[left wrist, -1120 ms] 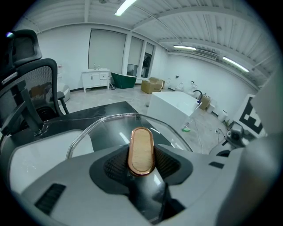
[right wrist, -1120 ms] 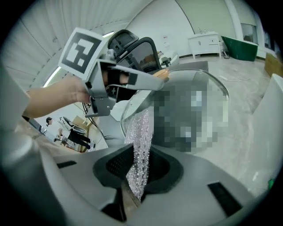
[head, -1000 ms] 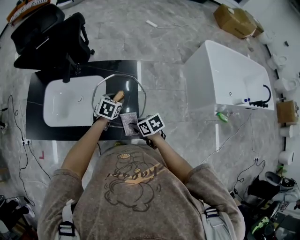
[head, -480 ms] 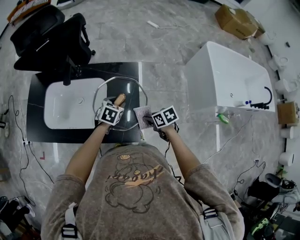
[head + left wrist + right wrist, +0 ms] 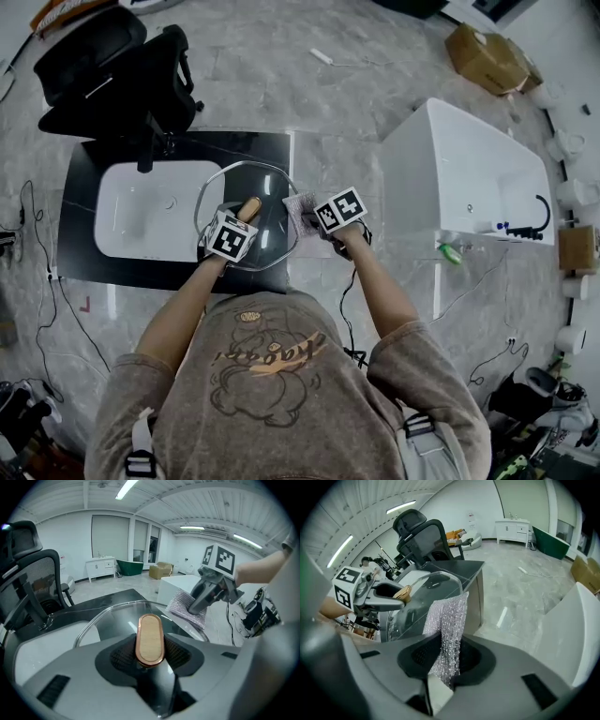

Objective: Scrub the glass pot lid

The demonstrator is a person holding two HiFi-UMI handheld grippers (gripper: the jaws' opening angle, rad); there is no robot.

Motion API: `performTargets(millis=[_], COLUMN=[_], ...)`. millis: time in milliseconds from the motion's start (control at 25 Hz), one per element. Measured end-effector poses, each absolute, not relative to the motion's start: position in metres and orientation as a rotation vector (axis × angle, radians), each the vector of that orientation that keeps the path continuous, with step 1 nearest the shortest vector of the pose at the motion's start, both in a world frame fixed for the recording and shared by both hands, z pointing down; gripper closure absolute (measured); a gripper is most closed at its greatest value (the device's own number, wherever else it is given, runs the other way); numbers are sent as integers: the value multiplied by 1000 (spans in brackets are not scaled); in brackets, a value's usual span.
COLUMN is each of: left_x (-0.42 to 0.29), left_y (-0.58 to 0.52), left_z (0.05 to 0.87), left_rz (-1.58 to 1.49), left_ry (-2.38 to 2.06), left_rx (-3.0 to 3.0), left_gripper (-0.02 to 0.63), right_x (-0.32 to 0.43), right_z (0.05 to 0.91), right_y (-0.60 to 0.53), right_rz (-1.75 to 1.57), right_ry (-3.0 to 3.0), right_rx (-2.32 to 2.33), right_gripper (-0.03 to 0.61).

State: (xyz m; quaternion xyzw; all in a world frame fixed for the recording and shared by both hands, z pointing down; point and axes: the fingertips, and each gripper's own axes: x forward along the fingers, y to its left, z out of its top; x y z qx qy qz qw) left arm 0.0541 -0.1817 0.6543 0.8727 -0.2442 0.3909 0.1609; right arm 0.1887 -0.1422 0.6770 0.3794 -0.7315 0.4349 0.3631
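Gripping the glass pot lid [image 5: 270,187] by its wood-topped knob [image 5: 150,639], your left gripper [image 5: 242,217] has its jaws closed on the knob from both sides. The knob's oval face points straight back along the jaws. The lid is held tilted over the black tabletop [image 5: 122,272], close in front of you. Its clear pane spreads from the knob towards 12 o'clock in the head view.

Your right gripper [image 5: 314,221] has its jaws clamped on a silvery scouring cloth [image 5: 447,630]. The cloth stands up between the pads as a folded strip. It meets the lid at the 3 o'clock edge of the rim, and it seems to lie against the glass there, though the contact is hard to confirm. The two grippers are near each other, the left at the lid's centre and the right just beside its rim.

A white sink [image 5: 141,211] is set into the tabletop at 9 o'clock from the lid, and the lid's far edge overlaps its corner. A black office chair [image 5: 112,66] stands beyond the tabletop at 11 o'clock. A white bathtub [image 5: 469,178] sits on the floor at 3 o'clock, well apart from the lid. A cardboard box [image 5: 492,56] lies at 1 o'clock.
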Motion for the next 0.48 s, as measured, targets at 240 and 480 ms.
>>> performTargets(millis=[240,480], left_x=[55,54], left_y=[-181,-181], left_z=[657,659], left_rz=[1121,1129], left_ry=[-697,-716], left_rx=[2493,2491], left_gripper=[430,431], right_x=[201,201], right_z=[679,680], right_y=[-181,-223], right_rz=[1096,1028], right_ry=[-1848,-1819], right_rx=[972,961], right_gripper=[471,472])
